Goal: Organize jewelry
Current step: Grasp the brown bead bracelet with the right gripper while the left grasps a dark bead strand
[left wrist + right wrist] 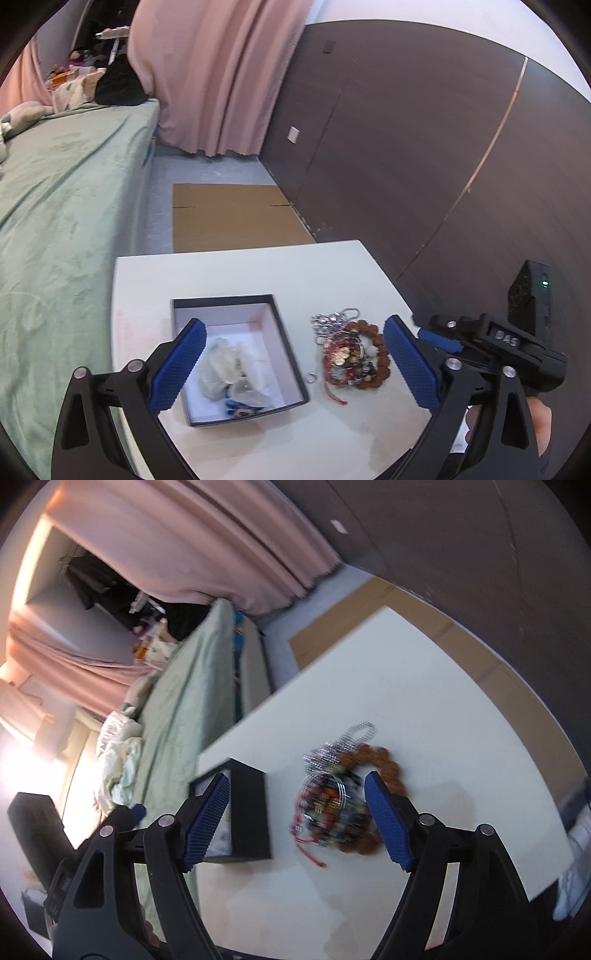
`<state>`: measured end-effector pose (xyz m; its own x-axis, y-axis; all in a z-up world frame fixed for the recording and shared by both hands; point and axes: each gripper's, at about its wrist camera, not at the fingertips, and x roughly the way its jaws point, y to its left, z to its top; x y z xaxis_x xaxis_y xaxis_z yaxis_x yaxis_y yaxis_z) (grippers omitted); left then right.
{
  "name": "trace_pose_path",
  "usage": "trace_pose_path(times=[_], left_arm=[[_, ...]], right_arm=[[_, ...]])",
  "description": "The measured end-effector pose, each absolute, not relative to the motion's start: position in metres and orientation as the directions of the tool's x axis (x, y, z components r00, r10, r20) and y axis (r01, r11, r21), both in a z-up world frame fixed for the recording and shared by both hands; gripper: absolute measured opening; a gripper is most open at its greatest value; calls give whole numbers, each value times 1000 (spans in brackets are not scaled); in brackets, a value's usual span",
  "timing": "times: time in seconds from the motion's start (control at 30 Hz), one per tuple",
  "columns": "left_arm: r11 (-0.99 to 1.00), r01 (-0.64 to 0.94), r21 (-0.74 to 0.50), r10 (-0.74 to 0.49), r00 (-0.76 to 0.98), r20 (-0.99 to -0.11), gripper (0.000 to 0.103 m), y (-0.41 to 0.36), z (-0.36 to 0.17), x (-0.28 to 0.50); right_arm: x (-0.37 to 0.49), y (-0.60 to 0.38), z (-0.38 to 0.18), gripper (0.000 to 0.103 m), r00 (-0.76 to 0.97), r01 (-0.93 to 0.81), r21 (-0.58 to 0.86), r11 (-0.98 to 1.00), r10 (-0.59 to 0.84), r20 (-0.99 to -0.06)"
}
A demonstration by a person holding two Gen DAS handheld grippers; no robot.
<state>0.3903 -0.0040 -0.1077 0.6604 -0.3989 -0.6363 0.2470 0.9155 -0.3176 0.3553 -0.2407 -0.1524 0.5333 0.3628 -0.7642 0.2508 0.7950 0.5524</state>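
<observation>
On the white worktop (240,273): a jewelry pile (349,349), just right of an open black box (236,354) and apart from it. No clear long axis to the pile, a roundish tangle; only a red cord (334,393) trails out toward the near edge, and silver chains (334,319) spread at the far side, with a brown bead bracelet (371,356) curving round the right. A small ring (311,377) lying alone between box and pile. Box square, its sides roughly in line with the worktop edges, mouth up, holding pale bagged pieces (225,365) and something blue.

Left gripper (295,365) hanging above box and pile, fingers (177,369) spread wide, nothing between them, touching nothing. Right gripper (297,818) likewise released, fingers (386,821) wide apart and empty, framing the pile from above in its own blurred view; its right finger overlapping the bracelet in the picture, contact not clear. In the left view, the right gripper's body just right of the pile, a hand (539,424) behind it.

Around: green bed (62,206) along the left, flat cardboard (236,218) on the floor beyond the worktop, pink curtain (218,74), dark wall panels (406,147) on the right. Nothing between the grippers and the pile.
</observation>
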Motion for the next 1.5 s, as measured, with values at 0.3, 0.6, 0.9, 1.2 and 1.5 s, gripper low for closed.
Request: trace_pose_path(times=[0.3,0.6,0.9,1.2,1.5], left_arm=[[884,313,-347,-467,569,-676,54,-48,-130,402],[866,359,-349,-492,485,-723,36,-90,-158,409],[876,331,-350,-472,450,-758,32,-112,-187,420],[901,312,-301,-417,441,-795,27,-124,-207,429],[897,304,-321,-434,471,-768,6,-116,-197,426]], right_arm=[[349,-268,-170,58,469,317,538,781,364,-805],[343,-281,-174,49,439,335,544,769,384,-813],[341,-288,-180,45,415,362,539,761,386,-824],[342,-287,-184,45,397,379,520,766,373,-839],[354,-269,-195,43,347,354,434,829,315,-883]])
